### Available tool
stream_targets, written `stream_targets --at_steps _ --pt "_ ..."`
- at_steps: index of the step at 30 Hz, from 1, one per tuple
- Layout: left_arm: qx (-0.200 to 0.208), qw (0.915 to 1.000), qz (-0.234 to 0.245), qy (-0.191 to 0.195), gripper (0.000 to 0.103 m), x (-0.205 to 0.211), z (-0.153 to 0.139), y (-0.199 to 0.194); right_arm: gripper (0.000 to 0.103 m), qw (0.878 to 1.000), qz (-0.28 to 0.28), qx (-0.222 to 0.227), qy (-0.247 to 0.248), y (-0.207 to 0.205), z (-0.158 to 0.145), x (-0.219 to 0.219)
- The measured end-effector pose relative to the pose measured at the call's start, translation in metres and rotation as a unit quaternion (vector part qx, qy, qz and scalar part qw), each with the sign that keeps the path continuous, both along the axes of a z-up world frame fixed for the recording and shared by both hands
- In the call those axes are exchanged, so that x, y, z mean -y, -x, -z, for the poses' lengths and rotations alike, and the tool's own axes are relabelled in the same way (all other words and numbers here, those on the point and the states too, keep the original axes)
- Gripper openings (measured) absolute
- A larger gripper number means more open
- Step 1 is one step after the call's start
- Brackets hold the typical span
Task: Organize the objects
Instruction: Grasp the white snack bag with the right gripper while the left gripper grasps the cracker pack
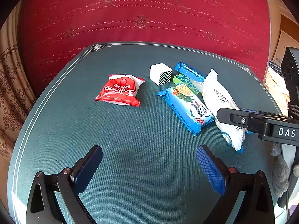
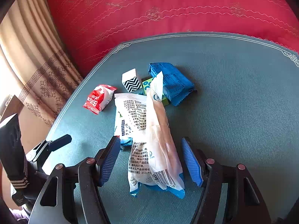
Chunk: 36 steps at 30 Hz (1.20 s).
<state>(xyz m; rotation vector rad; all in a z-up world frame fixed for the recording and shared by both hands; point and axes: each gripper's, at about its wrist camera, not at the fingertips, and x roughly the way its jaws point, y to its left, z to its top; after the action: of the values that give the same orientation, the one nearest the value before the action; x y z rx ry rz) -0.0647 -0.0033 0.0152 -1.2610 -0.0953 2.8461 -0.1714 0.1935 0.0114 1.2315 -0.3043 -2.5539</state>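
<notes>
Snack packets and small boxes, on teal mat (image 1: 130,149): red packet (image 1: 120,90) lies apart at left; white zigzag cube (image 1: 161,73), green dotted box (image 1: 184,83), blue wrapper (image 2: 170,82), blue noodle packet (image 1: 185,108) and white packet (image 2: 158,149) are clustered. Left gripper (image 1: 149,166): jaws apart, empty. Right gripper (image 2: 151,160): jaws apart, straddling the white packet, pads not pressing.

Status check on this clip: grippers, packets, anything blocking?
Left gripper open, empty over mat. Right gripper open, straddling white packet, pads not touching. Blue noodle packet lies alongside.
</notes>
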Motion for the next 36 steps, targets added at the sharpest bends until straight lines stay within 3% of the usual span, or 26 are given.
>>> stream_targets --at_steps 2,4,23,29,36 --pt "0.001 1.0000 -0.002 0.001 0.103 0.000 0.000 -0.001 0.065 1.000 0.008 0.003 -0.007 0.004 0.004 0.002" --pt "0.002 1.0000 -0.005 0.000 0.103 0.002 0.000 -0.001 0.054 1.000 0.014 0.007 -0.010 0.006 0.009 0.002" --pt "0.015 0.9999 -0.004 -0.003 0.103 -0.023 -0.010 0.022 0.050 0.988 0.134 -0.035 -0.063 -0.075 0.006 -0.043" --pt "0.009 0.9999 -0.011 0.006 0.103 -0.044 -0.016 0.044 0.050 0.986 0.148 -0.052 -0.061 -0.083 0.007 -0.044" --pt "0.012 0.9983 -0.041 0.041 0.102 -0.058 -0.005 0.069 0.051 0.987 0.144 -0.046 -0.055 -0.084 0.013 -0.040"
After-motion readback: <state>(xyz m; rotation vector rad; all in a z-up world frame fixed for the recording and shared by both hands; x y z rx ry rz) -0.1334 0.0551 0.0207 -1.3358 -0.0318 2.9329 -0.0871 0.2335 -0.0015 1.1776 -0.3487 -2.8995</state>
